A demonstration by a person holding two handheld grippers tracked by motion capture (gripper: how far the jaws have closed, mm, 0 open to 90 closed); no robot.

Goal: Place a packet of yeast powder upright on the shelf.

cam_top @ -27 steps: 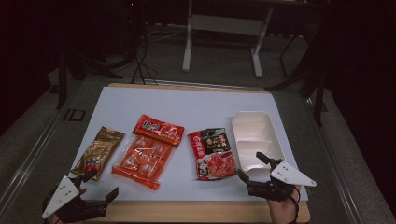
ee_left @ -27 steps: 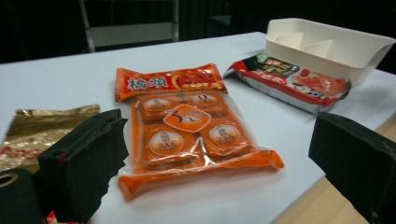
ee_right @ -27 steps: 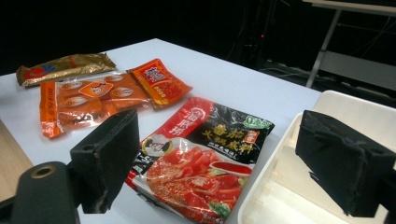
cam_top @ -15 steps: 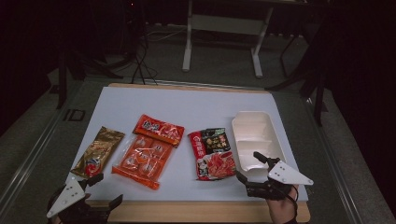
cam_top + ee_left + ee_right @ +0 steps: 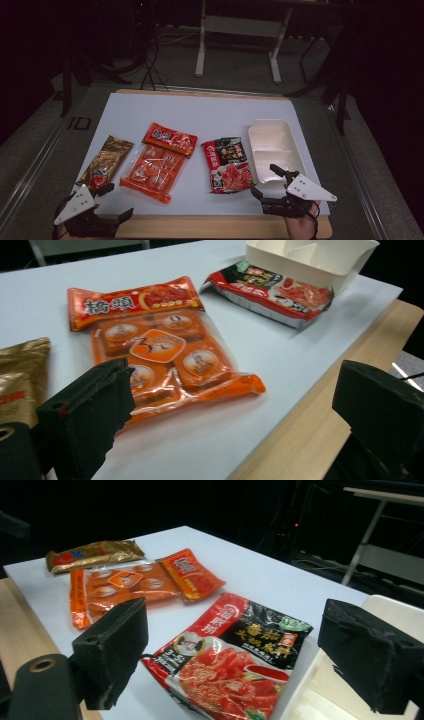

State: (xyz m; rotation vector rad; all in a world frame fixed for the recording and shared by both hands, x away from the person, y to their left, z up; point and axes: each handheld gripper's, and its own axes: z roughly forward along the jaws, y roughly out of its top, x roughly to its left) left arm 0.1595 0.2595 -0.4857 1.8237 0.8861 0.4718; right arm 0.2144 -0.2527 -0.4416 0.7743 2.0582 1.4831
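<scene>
Four snack packets lie in a row on the white table top: a gold packet (image 5: 105,161), a clear orange pack of cakes (image 5: 152,170) with a red packet (image 5: 170,139) overlapping its far end, and a red and black soup packet (image 5: 227,162). A white divided tray (image 5: 277,150) stands to their right. My left gripper (image 5: 116,201) hovers open at the front left corner, just in front of the gold packet (image 5: 20,375) and the orange pack (image 5: 160,350). My right gripper (image 5: 267,181) is open near the tray's front end, facing the soup packet (image 5: 230,650). Neither holds anything.
The wooden table edge (image 5: 220,225) runs along the front under both grippers. Beyond the table's far edge stand a white-legged frame (image 5: 237,45) and dark stands with cables on the floor. The far half of the white top (image 5: 200,112) is bare.
The left gripper has crept a little to the right along the front edge. The right gripper has barely moved. The packets and tray lie as before.
</scene>
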